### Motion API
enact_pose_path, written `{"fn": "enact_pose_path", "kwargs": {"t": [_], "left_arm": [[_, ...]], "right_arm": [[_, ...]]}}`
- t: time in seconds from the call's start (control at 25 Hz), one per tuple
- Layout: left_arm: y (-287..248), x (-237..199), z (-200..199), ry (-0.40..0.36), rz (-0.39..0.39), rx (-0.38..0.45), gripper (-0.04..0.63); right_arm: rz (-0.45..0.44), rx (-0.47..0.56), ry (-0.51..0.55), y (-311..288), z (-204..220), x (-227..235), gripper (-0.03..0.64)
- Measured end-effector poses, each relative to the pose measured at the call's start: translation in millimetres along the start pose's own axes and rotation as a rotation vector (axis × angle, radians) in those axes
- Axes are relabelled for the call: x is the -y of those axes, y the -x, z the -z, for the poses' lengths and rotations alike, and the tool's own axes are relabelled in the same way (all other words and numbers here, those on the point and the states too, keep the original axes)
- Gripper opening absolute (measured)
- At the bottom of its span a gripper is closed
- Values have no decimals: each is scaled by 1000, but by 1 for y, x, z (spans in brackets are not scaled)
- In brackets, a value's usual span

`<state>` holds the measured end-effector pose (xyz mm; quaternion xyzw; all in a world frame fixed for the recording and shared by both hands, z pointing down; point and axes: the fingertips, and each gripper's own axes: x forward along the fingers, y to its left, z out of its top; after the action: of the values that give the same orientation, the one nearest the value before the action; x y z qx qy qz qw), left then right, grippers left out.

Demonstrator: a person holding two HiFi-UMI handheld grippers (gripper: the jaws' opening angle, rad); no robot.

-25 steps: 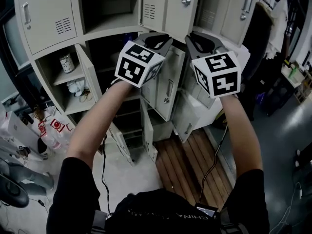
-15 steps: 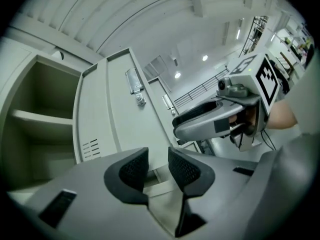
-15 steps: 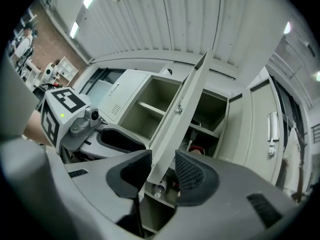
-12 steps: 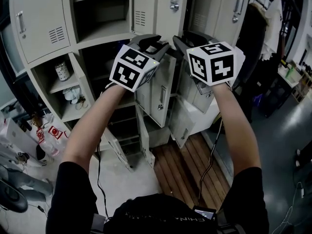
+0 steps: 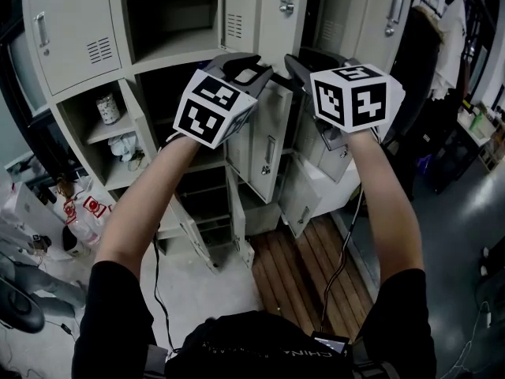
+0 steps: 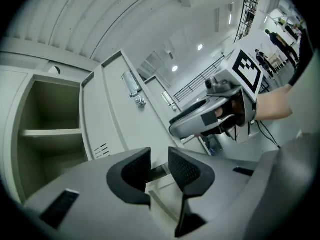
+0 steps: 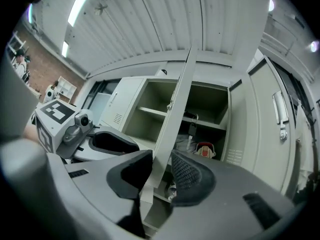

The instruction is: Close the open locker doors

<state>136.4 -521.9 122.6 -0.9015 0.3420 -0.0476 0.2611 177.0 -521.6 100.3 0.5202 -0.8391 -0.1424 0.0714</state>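
The grey lockers [image 5: 79, 30] have several doors standing open. One middle door [image 5: 264, 144] hangs ajar just below both grippers. My left gripper [image 5: 252, 65] is at that door's top and is open [image 6: 159, 166], with only a pale panel showing in the gap. My right gripper [image 5: 296, 63] is beside it, and the left gripper view shows it too [image 6: 200, 121]. In the right gripper view a door [image 7: 175, 109] is seen edge-on, and its thin edge runs down between my right gripper's [image 7: 161, 174] jaws. Those jaws stand wide and are closing; the right pad is clear of the metal.
An upper door [image 5: 260, 14] and a low door [image 5: 304, 200] also stand open. Open shelves on the left hold a jar [image 5: 108, 107] and small items. Bags [image 5: 79, 208] lie on the floor at the left, with wooden planks [image 5: 300, 267] below the lockers.
Both grippers have risen a little towards the upper edge of the middle door. The right gripper has lifted and turned, so its marker cube now sits higher in the head view.
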Motion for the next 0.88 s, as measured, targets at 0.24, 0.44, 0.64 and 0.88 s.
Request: {"fn": "enact_pose_path", "kwargs": {"t": [0.24, 0.44, 0.64, 0.88], "left_arm": [[23, -15, -17, 27, -23, 12, 114], [41, -24, -32, 69, -12, 25, 114], [54, -30, -42, 56, -17, 29, 114], [75, -42, -47, 76, -30, 29, 114]], "right_arm": [[-55, 26, 13, 0, -7, -20, 137], [-105, 56, 30, -2, -15, -43, 137], [-154, 81, 73, -8, -25, -72, 138], [-203, 114, 147, -16, -35, -105, 138]]}}
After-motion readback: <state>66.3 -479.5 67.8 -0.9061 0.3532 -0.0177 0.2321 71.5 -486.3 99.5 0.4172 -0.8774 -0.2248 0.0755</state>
